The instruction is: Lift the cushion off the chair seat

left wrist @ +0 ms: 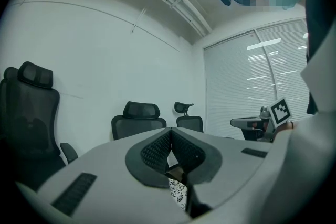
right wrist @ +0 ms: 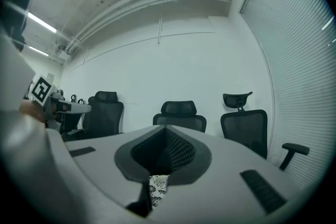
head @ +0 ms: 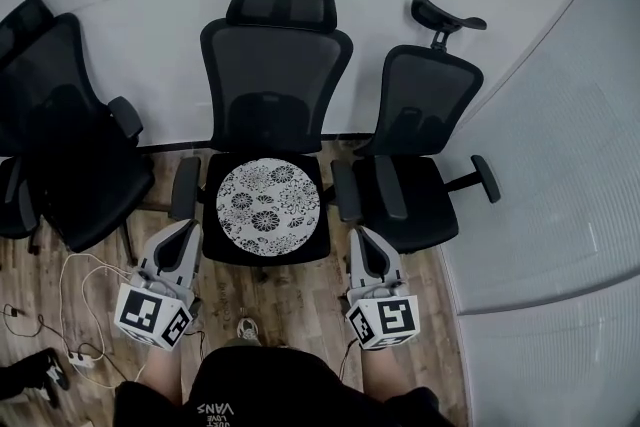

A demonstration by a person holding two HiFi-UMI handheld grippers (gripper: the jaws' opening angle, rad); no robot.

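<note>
Round patterned cushion (head: 268, 210) noted flat on centre-frame chair (head: 275, 85). Left gripper (head: 186, 231) and right gripper (head: 364, 239) seen closed, empty, flanking it.

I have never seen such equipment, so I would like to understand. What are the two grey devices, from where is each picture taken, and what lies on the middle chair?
No robot is here: a person holds a two-jaw tool in each hand, the left gripper and the right gripper. The cubes with square markers are parts of them. The head view comes from a camera on the person's head, looking down. The two gripper views come from cameras riding on each gripper, looking along its jaws. On the seat of the middle chair lies a round cushion with a black and white flower pattern. Both grippers are shut and hold nothing; they are in front of the chair, not touching the cushion.
</note>
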